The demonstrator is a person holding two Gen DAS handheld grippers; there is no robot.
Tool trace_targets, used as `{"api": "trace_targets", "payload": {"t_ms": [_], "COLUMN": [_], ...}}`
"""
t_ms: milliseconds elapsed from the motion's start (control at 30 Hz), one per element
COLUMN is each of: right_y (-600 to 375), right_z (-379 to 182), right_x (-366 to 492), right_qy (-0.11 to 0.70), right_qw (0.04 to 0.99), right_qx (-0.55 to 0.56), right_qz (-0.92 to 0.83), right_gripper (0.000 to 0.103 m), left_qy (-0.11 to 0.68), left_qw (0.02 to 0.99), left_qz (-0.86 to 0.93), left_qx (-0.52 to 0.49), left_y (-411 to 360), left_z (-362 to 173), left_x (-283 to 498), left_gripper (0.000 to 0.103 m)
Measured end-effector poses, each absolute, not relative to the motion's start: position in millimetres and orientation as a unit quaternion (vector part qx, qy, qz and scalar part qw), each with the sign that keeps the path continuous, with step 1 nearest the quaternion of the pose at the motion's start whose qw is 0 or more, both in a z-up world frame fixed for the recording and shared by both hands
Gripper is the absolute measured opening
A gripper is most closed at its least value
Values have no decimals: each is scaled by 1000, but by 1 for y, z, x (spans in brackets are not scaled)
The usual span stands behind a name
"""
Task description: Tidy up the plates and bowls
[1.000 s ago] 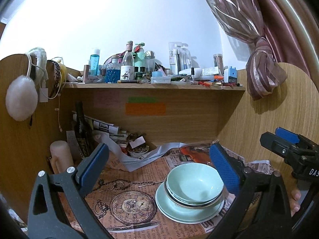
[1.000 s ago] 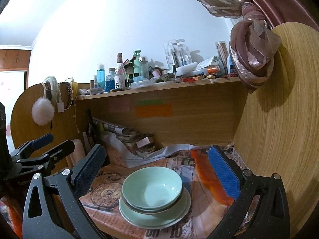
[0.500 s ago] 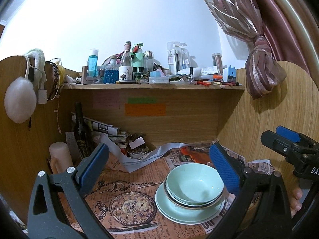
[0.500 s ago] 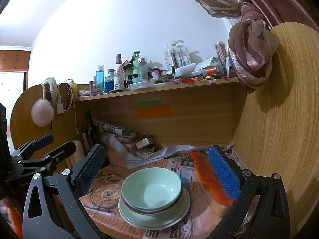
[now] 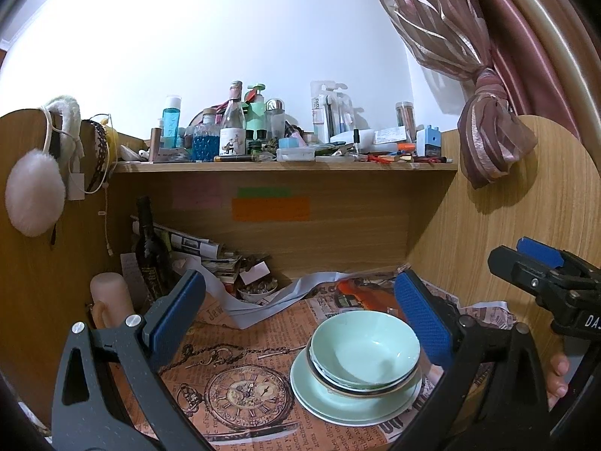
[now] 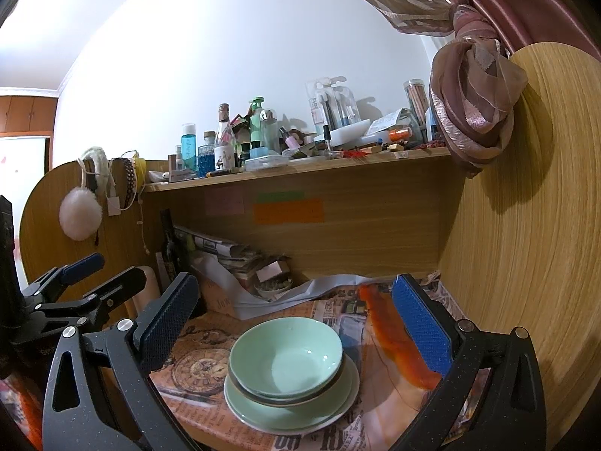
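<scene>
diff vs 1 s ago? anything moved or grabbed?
Nothing grabbed or released. Both views shift only slightly, so the grippers barely drifted. Left gripper and right gripper stay open and empty, hovering short of the stack. The green bowl still sits nested on the plates, unmoved on the newspaper.

White letters "DA", cut off at the frame edge, on black hand-held gripper body at right. Partial "Jew" in large print on brown newspaper sheet covering tabletop. Other print too small or blurred to read.
</scene>
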State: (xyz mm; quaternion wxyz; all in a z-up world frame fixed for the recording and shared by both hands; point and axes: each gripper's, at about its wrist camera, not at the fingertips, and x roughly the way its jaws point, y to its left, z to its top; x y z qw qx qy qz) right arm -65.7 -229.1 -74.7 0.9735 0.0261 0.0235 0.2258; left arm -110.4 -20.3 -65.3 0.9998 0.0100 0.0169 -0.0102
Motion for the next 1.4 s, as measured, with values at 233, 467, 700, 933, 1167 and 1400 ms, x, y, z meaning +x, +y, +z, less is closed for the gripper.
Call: {"api": "trace_targets", "payload": {"t_ms": [233, 467, 700, 933, 1167, 1400], "right_y": [-229, -228, -225, -224, -222, -219], "right_z": [-74, -75, -77, -79, -81, -84], "right_x": [-65, -64, -62, -60, -55, -47], "right_qy": [24, 27, 31, 35, 43, 52], "right_qw": [974, 974, 974, 974, 974, 974], "right_qx": [27, 27, 27, 28, 29, 29], "right_qz": [225, 223, 223, 222, 221, 218], "right_gripper": [103, 103, 103, 103, 103, 103], "left_qy": [23, 22, 31, 39, 38, 46], "left_qw": [1000, 1000, 999, 999, 999, 998], "left_qz": [-16, -18, -25, -36, -35, -36], "left_qx": [6, 8, 1, 4, -3, -13], "left_y": [-20, -21, -20, -19, -16, -11], "left_z": [-66, -66, -68, -70, -71, -74], "left_x": [-108, -106, -100, -97, -94, -85], "left_gripper": [103, 103, 103, 103, 103, 103]}}
